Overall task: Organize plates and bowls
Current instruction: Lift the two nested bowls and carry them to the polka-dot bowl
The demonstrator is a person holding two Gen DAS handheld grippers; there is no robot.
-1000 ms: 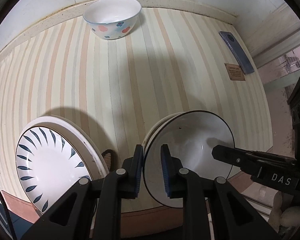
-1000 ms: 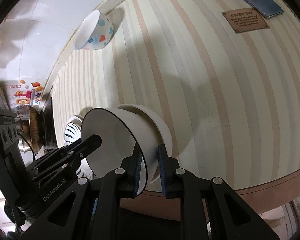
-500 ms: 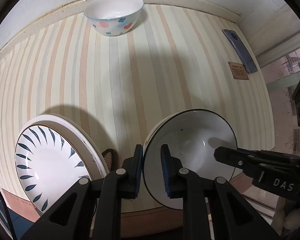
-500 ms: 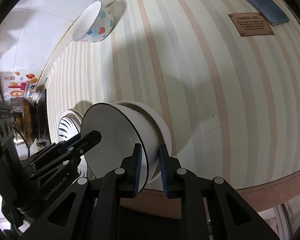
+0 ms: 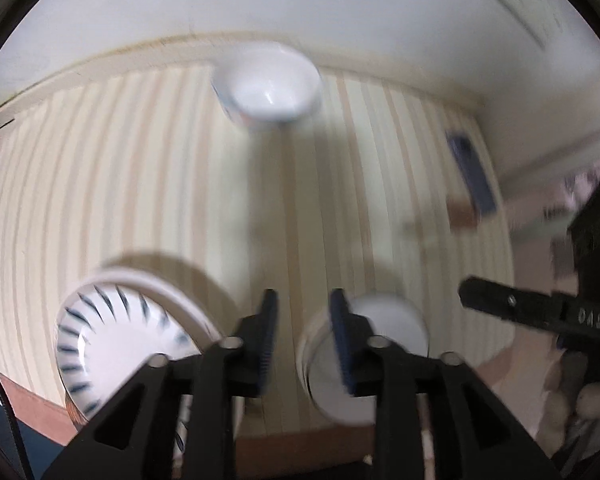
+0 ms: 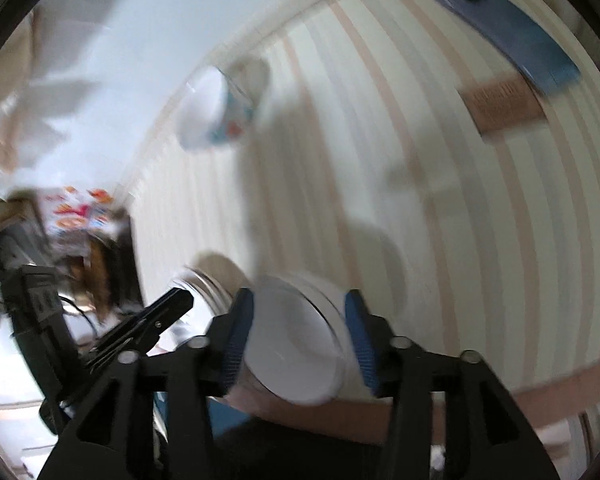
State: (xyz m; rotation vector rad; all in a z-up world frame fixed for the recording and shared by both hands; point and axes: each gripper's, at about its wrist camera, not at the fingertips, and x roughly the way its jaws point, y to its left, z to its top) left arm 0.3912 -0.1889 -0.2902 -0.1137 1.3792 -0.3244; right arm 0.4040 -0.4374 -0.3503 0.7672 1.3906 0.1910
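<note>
Risk sits mainly at the near edge of the counter [image 5: 148,184], where the white bowl [image 5: 384,320] rests nested in a second white bowl [image 6: 336,300]. Both tongs have just been opening. The left tongs [image 5: 302,336] stand apart with one pad over the bowl's rim and the other outside it, neither pressing. The right tongs [image 6: 298,336] stand wider, the bowl's rim between the pads but free of them. A pad that catches the rim on the way up could tip the top bowl or drag the pair toward the edge, I judge, and the drop beyond it is close. Both views are smeared by motion, so exact clearance between pads and rim cannot be read.

Just left of the bowls, also at the near edge, lies the leaf-pattern plate [image 5: 112,344] on top of a plain pale plate [image 5: 168,284]; its near rim seems to reach the counter's edge, so a knock from the left tongs could slide it off.

At the far edge, against the wall, stands the flowered bowl [image 5: 270,92], alone and well apart from the rest. Its inside looks bare white and empty. The nested bowl also looks empty, as does the patterned plate. A dark blue phone [image 6: 508,36] and a brown label [image 6: 504,104] lie toward the far right corner, clear of the crockery.
</note>
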